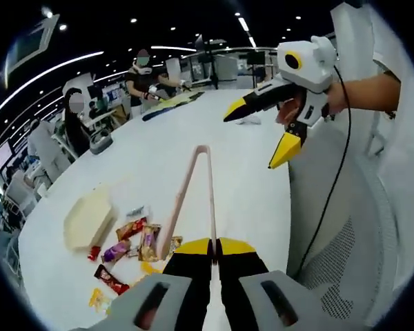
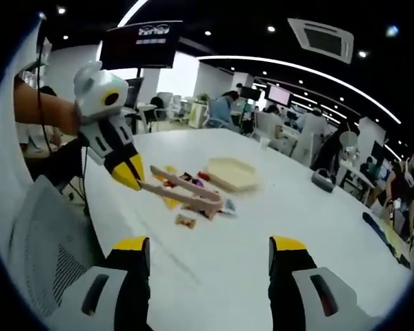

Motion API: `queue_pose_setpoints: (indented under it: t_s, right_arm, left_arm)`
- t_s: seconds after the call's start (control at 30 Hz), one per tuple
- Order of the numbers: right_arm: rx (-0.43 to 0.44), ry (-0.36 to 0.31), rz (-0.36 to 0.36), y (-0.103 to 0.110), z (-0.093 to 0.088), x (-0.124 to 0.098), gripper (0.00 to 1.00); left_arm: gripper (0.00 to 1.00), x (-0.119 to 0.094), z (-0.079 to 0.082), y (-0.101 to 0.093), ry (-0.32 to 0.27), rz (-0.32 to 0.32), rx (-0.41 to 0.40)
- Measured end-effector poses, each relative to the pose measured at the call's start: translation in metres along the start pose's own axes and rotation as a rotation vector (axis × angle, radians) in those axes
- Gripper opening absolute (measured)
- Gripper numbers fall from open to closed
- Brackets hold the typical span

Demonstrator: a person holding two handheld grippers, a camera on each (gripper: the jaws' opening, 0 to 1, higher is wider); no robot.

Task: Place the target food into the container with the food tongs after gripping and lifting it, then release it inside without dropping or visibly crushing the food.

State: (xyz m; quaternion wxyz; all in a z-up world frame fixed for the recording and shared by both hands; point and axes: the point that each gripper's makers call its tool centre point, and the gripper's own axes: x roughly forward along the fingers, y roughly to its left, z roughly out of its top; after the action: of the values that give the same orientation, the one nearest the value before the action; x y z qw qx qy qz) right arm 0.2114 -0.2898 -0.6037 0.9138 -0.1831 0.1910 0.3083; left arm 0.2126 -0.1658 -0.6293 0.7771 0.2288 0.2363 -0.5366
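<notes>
- container (image 1: 88, 219), a pale shallow tray, lies at nine o'clock on the white tabletop (image 1: 159, 152).
- wrapped snacks (image 1: 134, 243) are scattered just beside the tray toward three o'clock; they look light, crinkly and slippery, probably crushable. best pinched across the flat middle of one packet, gently.
- food tongs (image 1: 193, 196), thin and springy-looking, reach toward twelve o'clock, tips slightly apart and above the tabletop.
- left gripper (image 1: 212, 246) is clamped on the tongs' rear end.
- right gripper (image 2: 209, 249) hangs with jaws spread wide, holding nothing, well apart from the snacks.
</notes>
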Motion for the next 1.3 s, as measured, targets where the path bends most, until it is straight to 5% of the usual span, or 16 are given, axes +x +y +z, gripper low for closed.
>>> queue_pose_setpoints:
  t_s: [0.37,0.67,1.1,1.3]
  right_arm:
    - [-0.063,-0.047,0.137,-0.013,-0.009,0.005,0.70]
    - [-0.082,-0.071,0.186,-0.008,-0.001,0.015,0.70]
    - [-0.080,-0.040,0.203,0.018,0.005,0.024,0.70]
    - [-0.115,0.000,0.164,0.030,0.020,0.031,0.70]
  left_arm:
    - [0.00,0.003,0.009,0.001,0.024,0.140,-0.058]
    - [0.00,-0.008,0.004,-0.005,0.043,0.170,-0.094]
    - [0.00,-0.017,-0.007,0.000,0.050,0.113,-0.066]
    - [0.00,-0.017,-0.021,0.003,0.101,0.041,0.051]
